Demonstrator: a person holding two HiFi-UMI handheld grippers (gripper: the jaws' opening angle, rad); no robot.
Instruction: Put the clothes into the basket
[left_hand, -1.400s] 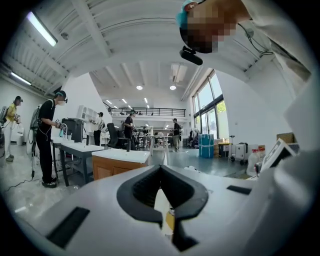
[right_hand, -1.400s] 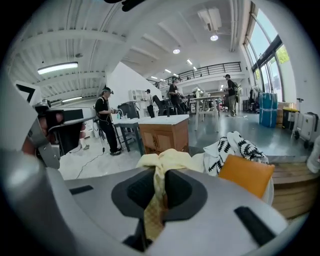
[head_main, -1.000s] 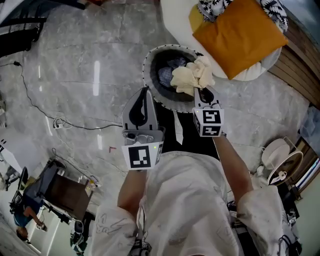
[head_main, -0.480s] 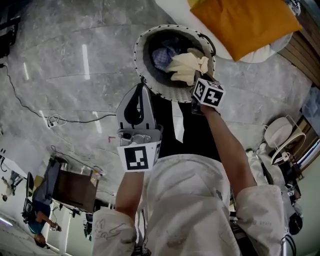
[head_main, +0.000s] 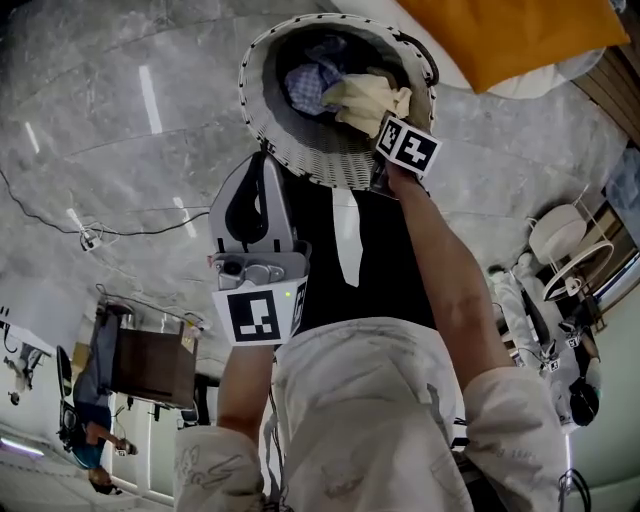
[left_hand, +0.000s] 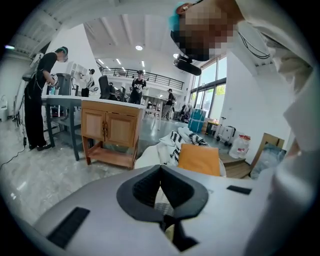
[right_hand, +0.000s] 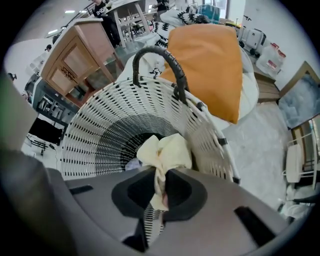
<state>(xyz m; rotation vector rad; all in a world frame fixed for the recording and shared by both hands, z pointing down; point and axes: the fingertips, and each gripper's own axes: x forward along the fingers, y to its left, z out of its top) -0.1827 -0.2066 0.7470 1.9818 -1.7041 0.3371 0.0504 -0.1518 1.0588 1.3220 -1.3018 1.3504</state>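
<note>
A white wicker basket (head_main: 300, 160) with a dark handle (right_hand: 160, 57) stands on the marble floor just ahead of me. A blue checked garment (head_main: 303, 85) lies inside it. My right gripper (head_main: 392, 128) points down over the basket's right side, shut on a cream cloth (head_main: 362, 97). In the right gripper view the cream cloth (right_hand: 162, 152) bunches out from between the closed jaws (right_hand: 159, 175), over the basket's wall (right_hand: 115, 125). My left gripper (head_main: 265, 170) hangs just outside the near rim, jaws together with nothing in them (left_hand: 161, 172).
An orange cushion (head_main: 510, 35) lies on a white seat behind the basket, with a black-and-white patterned cloth (left_hand: 182, 137) beside it. A cable (head_main: 90, 235) runs across the floor at left. A wooden cabinet (left_hand: 110, 132) and several people stand farther off. A white fan (head_main: 560, 265) is at right.
Both grippers have sunk toward the basket, which now looks larger and closer. The right gripper has carried the cream cloth from over the near rim down into the basket's mouth.
</note>
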